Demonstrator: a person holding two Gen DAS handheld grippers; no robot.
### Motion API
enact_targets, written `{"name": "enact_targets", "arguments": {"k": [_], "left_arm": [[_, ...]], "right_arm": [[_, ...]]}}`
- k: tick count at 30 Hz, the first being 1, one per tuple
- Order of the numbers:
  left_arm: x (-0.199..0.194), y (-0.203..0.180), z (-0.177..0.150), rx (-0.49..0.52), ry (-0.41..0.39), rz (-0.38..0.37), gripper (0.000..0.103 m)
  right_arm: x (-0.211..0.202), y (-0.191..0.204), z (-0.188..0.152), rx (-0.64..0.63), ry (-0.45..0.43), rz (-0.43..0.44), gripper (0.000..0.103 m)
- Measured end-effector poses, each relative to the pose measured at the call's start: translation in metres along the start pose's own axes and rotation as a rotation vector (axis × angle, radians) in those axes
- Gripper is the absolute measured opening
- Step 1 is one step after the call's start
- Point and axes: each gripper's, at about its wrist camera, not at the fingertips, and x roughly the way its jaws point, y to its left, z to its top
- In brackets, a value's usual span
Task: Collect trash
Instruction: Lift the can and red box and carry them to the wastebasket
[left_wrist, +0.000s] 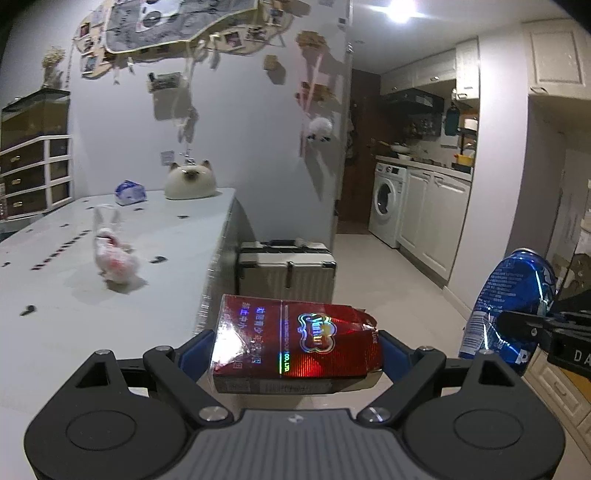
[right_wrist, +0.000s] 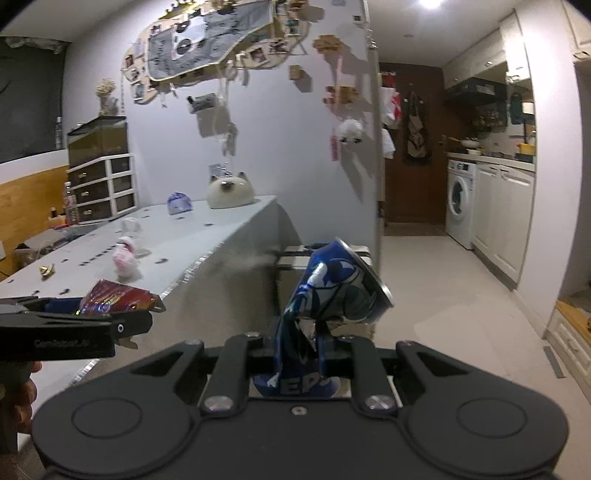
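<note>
My left gripper (left_wrist: 295, 347) is shut on a red cigarette pack (left_wrist: 295, 339), its blue pads pressing the pack's two ends, held in the air just off the table's corner. In the right wrist view the same pack (right_wrist: 118, 297) and left gripper (right_wrist: 110, 314) show at the left. My right gripper (right_wrist: 314, 343) is shut on a crushed blue soda can (right_wrist: 332, 291), pinched at its flattened lower part. That can (left_wrist: 513, 306) also appears at the right of the left wrist view. A tied white plastic bag with red inside (left_wrist: 112, 254) (right_wrist: 125, 258) lies on the white table (left_wrist: 147, 314).
A cat-shaped white ornament (left_wrist: 190, 181) and a blue tissue pack (left_wrist: 129, 192) sit at the table's far end. A silver suitcase (left_wrist: 286, 269) stands on the floor beside the table. Beyond are a washing machine (left_wrist: 388, 203), kitchen cabinets (left_wrist: 432, 221) and open tiled floor (left_wrist: 388, 280).
</note>
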Motion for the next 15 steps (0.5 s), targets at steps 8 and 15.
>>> {"name": "enact_targets", "arguments": {"k": [8, 15], "left_arm": [[0.033, -0.047, -0.019, 0.026, 0.058, -0.044, 0.090], [0.073, -0.077, -0.048, 0.033, 0.146, -0.079, 0.090]], "right_arm": [[0.007, -0.046, -0.023, 0.035, 0.041, -0.044, 0.018], [0.033, -0.080, -0.060, 0.082, 0.126, -0.073, 0.018]]}}
